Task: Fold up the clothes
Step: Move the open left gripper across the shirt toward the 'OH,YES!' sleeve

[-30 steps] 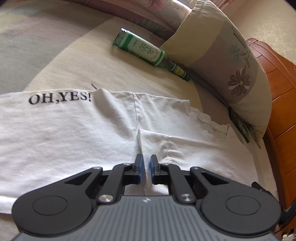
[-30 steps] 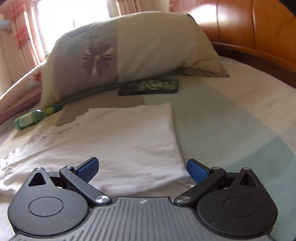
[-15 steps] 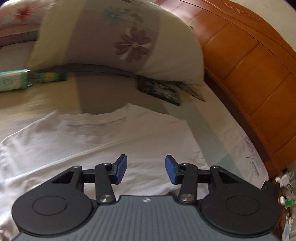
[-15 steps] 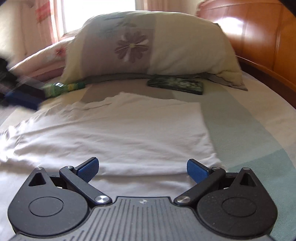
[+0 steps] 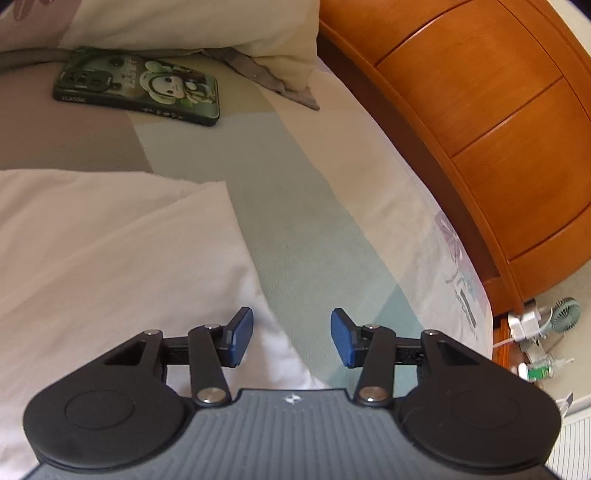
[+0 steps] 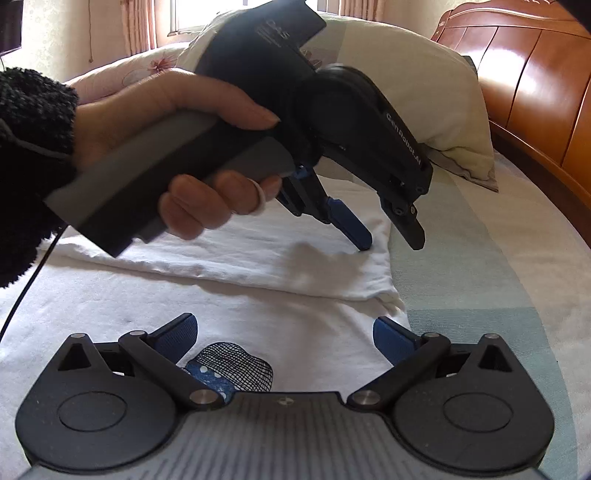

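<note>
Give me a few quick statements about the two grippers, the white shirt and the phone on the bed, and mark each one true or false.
1. The left gripper has its blue-padded jaws open, with nothing between them. True.
2. The right gripper is clamped on the white cotton T-shirt. False: its jaws are spread wide open above the shirt.
3. A phone in a green cartoon case lies on the bedsheet beside the cream floral pillow. True.
4. The phone rests on top of the shirt. False: it lies apart from it, on bare sheet.
5. The left gripper's fingers point down at the folded shirt near its edge. True.
</note>
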